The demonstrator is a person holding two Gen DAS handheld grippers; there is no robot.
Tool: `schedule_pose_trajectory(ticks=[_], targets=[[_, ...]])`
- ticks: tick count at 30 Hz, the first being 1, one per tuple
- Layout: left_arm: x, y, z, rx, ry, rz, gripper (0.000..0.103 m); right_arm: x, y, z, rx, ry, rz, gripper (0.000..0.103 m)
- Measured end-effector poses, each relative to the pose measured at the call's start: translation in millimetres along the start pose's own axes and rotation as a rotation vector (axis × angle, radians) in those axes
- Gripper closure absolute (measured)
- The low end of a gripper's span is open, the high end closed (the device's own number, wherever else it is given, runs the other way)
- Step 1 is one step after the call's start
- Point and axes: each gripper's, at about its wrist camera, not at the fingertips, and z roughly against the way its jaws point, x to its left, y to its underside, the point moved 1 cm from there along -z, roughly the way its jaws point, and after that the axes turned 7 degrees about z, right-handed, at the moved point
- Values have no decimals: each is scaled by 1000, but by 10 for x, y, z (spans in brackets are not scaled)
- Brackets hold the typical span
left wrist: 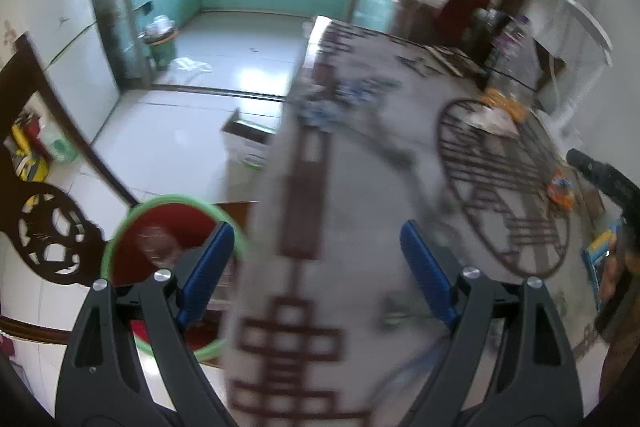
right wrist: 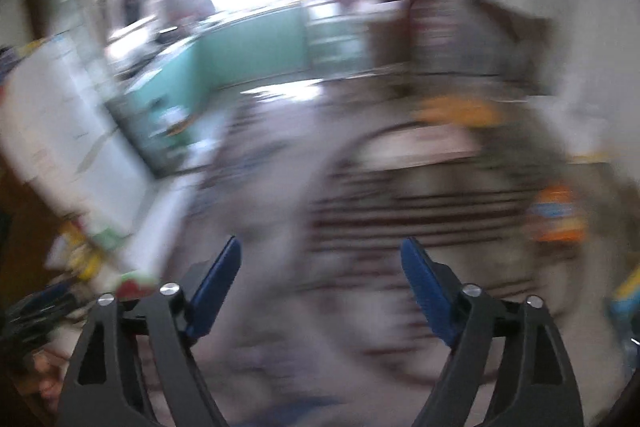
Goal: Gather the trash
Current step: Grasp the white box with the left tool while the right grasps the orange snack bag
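My left gripper [left wrist: 316,239] is open and empty above the near edge of a grey patterned table [left wrist: 360,187]. Below its left finger stands a red bin with a green rim [left wrist: 120,227], something crumpled lying inside. Trash on the table includes an orange and blue wrapper [left wrist: 560,189], a blue and white crumpled wrapper [left wrist: 340,99], orange packets [left wrist: 504,103] and a blue and yellow pack [left wrist: 600,247]. My right gripper [right wrist: 320,255] is open with nothing between its fingers, over the same table in a heavily blurred view. The orange wrapper [right wrist: 556,215] shows to its right.
A cardboard box [left wrist: 248,139] sits on the tiled floor left of the table. A dark carved chair [left wrist: 48,227] is at the left. A green bucket [left wrist: 160,47] stands by the kitchen doorway. A round dark pattern [left wrist: 500,187] marks the tabletop. The other gripper's dark body [left wrist: 616,187] is at the right edge.
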Motion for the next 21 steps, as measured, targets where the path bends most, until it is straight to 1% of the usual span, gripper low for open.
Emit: schedule_pose_trajectory(ticks=[2, 4, 6, 9, 12, 13, 15, 16, 17, 21], targets=[[-264, 50, -54, 11, 14, -22, 20, -540, 29, -73, 23, 65, -44, 19], [-578, 108, -130, 23, 28, -48, 20, -1098, 62, -212, 70, 88, -121, 18], [-837, 151, -195, 34, 37, -70, 20, -1615, 98, -420, 127, 82, -223, 18], [-1222, 183, -292, 44, 50, -101, 20, -2121, 125, -708, 177, 47, -346, 18], [-1554, 172, -379, 52, 58, -130, 18, -2390, 126, -1029, 244, -13, -450, 17], [-1668, 150, -412, 54, 59, -144, 18, -2455, 148, -1156, 273, -31, -472, 15], [-1865, 74, -475, 49, 58, -174, 18, -2490, 175, -1322, 327, -40, -485, 15], [-1969, 16, -503, 40, 58, -194, 17, -2507, 202, -1422, 357, -37, -478, 14], [-2104, -73, -542, 25, 57, -224, 15, -2509, 212, -1469, 361, -40, -465, 8], [-2512, -378, -760, -8, 59, -310, 11, -2415, 165, -1559, 370, -26, -347, 6]])
